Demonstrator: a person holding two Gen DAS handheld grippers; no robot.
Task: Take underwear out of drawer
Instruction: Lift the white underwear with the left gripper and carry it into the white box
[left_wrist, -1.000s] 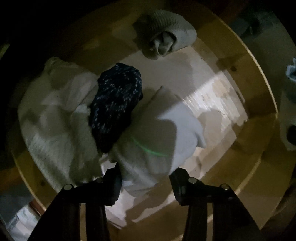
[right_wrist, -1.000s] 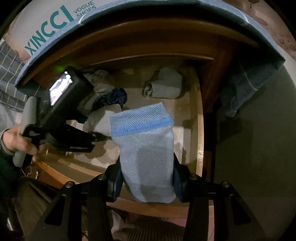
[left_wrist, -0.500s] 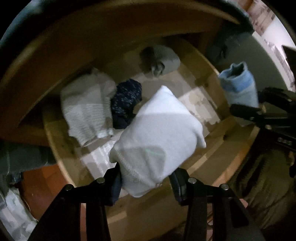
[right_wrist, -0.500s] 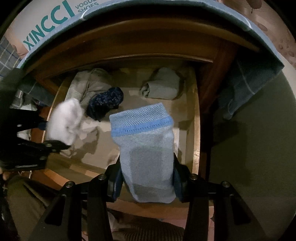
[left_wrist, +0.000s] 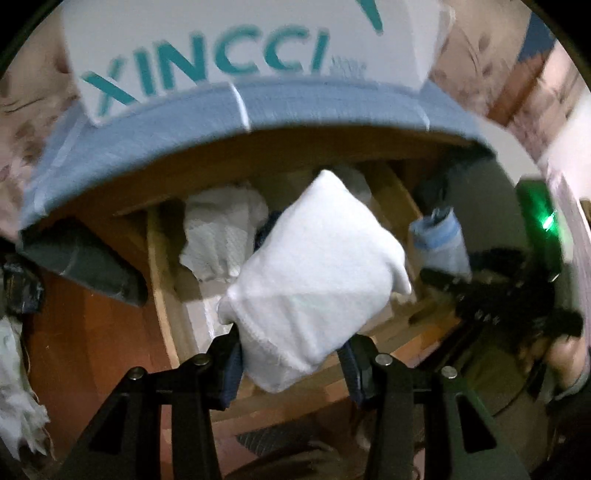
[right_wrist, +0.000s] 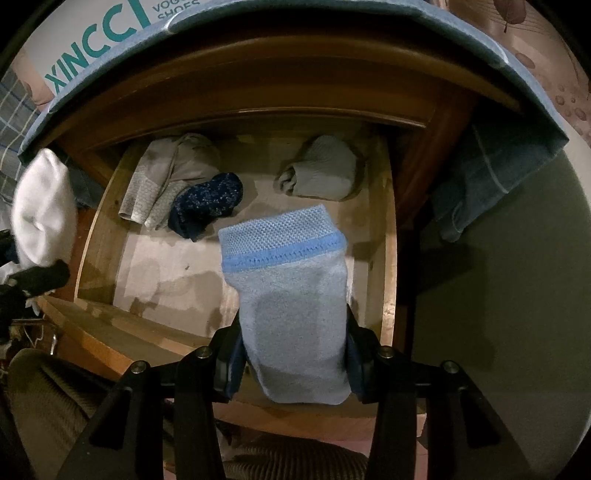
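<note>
Wooden drawer (right_wrist: 384, 236) pulled open beneath blue-covered top bearing XINCCI shoe box (left_wrist: 229, 51). Inside: grey folded garment (right_wrist: 166, 177), navy speckled piece (right_wrist: 207, 203), grey roll (right_wrist: 321, 173). Left gripper (left_wrist: 291, 360) clamped on white folded underwear (left_wrist: 314, 280), above drawer. Right gripper (right_wrist: 293, 363) clamped on light blue underwear (right_wrist: 288, 291), above drawer front.

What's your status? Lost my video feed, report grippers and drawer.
Left gripper shut on white folded piece. Right gripper shut on light blue piece. Three pieces left in drawer. Nothing in the way.
</note>
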